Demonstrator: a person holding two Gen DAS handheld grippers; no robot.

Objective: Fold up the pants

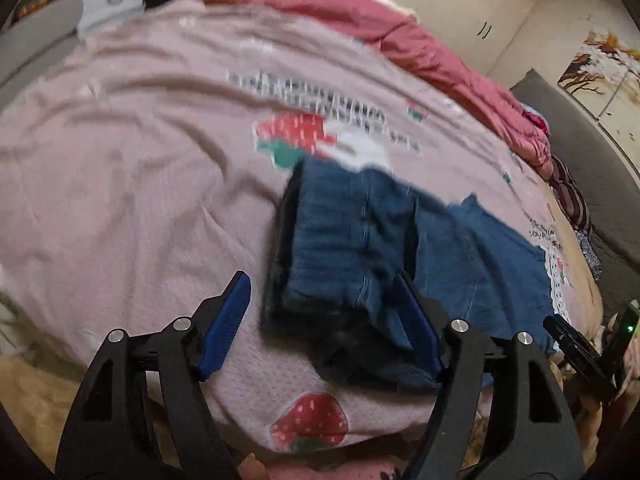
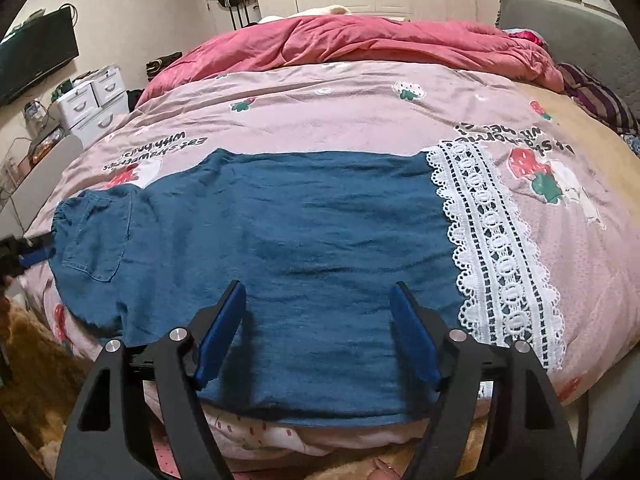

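Pants (image 2: 280,232) are lying flat across the pink strawberry bedspread (image 2: 340,120), blue denim, spread sideways in front of me. White lace hem (image 2: 496,248) is sitting at the right end, waistband and back pocket (image 2: 96,236) at the left end.

I'm holding my right gripper (image 2: 320,308) just above the near edge of the pants, mid-length. Its blue pads (image 2: 222,332) are standing wide apart, nothing pinched between them, fabric only showing underneath.

My left gripper (image 1: 324,304) is hovering over the waistband end (image 1: 340,248), which is looking bunched and dark at the near side. View is motion-blurred. Its pads (image 1: 224,324) are also standing well apart; the right pad is overlapping the denim in the picture, but I'm not seeing either pad pressing on cloth. Nothing gripped.

Red quilt (image 2: 360,44) is lying heaped along the far side of the bed. White drawers (image 2: 92,100) are standing beyond the left corner.
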